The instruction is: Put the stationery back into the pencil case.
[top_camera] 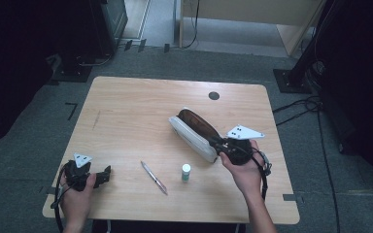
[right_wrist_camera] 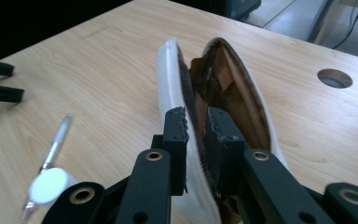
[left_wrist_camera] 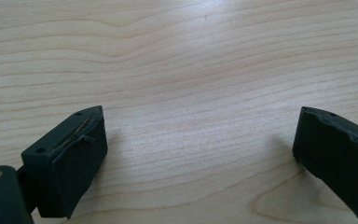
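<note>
A white pencil case [top_camera: 193, 134] with a brown lining lies open on the wooden table [top_camera: 136, 107], right of centre. My right gripper [top_camera: 222, 147] is shut on its near wall at the end closest to me; in the right gripper view the case [right_wrist_camera: 172, 79] gapes open beyond my right gripper [right_wrist_camera: 196, 126], whose jaws pinch the white side wall. A pen [top_camera: 154, 177] and a small white-capped bottle [top_camera: 186, 172] lie near the front edge. My left gripper [top_camera: 105, 175] rests at the front left, open over bare wood [left_wrist_camera: 200, 140].
A round cable hole [top_camera: 214, 95] sits near the table's far edge. The pen [right_wrist_camera: 56, 142] and bottle cap [right_wrist_camera: 49, 184] lie left of the case in the right gripper view. Dark stands and cables surround the table on the floor.
</note>
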`<state>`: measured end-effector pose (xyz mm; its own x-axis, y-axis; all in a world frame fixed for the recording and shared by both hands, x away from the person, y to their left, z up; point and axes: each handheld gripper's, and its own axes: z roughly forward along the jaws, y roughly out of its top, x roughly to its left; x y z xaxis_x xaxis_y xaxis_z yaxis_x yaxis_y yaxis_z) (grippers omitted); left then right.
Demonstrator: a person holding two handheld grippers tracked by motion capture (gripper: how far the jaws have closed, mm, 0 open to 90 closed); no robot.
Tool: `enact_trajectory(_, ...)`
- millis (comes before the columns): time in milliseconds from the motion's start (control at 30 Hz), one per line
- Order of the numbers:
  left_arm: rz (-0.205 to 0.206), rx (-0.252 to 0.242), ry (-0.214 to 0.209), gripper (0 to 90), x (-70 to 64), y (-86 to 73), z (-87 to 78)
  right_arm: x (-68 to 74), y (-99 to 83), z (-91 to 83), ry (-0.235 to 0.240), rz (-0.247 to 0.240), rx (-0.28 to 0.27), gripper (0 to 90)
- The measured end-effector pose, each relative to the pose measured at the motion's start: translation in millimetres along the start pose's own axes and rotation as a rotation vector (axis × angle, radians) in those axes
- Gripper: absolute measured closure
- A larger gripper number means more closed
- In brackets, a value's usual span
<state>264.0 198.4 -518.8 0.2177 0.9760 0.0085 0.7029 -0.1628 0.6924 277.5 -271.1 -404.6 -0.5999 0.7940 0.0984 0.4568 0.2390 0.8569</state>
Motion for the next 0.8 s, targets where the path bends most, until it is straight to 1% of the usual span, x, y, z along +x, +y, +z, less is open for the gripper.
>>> enact_trajectory(33, 0.0, 0.0, 0.0, 3.2, 0.0, 0.0, 0.0, 5.0, -0.8, -2.7, 0.011, -0.002, -0.012, 77.8)
enact_trajectory(100, 0.0, 0.0, 0.0, 3.2, 0.0, 0.0, 0.0, 7.1, -1.2, -3.5, 0.015, -0.001, -0.013, 77.3)
enact_trajectory(200, 0.0, 0.0, 0.0, 3.2, 0.0, 0.0, 0.0, 14.9, -3.0, -5.4, 0.035, -0.011, -0.023, 75.7)
enact_trajectory(467, 0.0, 0.0, 0.0, 3.2, 0.0, 0.0, 0.0, 33.0, -10.8, -7.1, 0.069, -0.016, -0.043, 72.1)
enact_trajectory(767, 0.0, 0.0, 0.0, 3.2, 0.0, 0.0, 0.0, 49.8, -25.9, -2.2, 0.119, -0.013, -0.038, 69.2)
enact_trajectory(800, 0.001, 0.0, 0.0, 3.2, 0.0, 0.0, 0.0, 49.8, -25.9, -2.2, 0.119, -0.013, -0.038, 69.2)
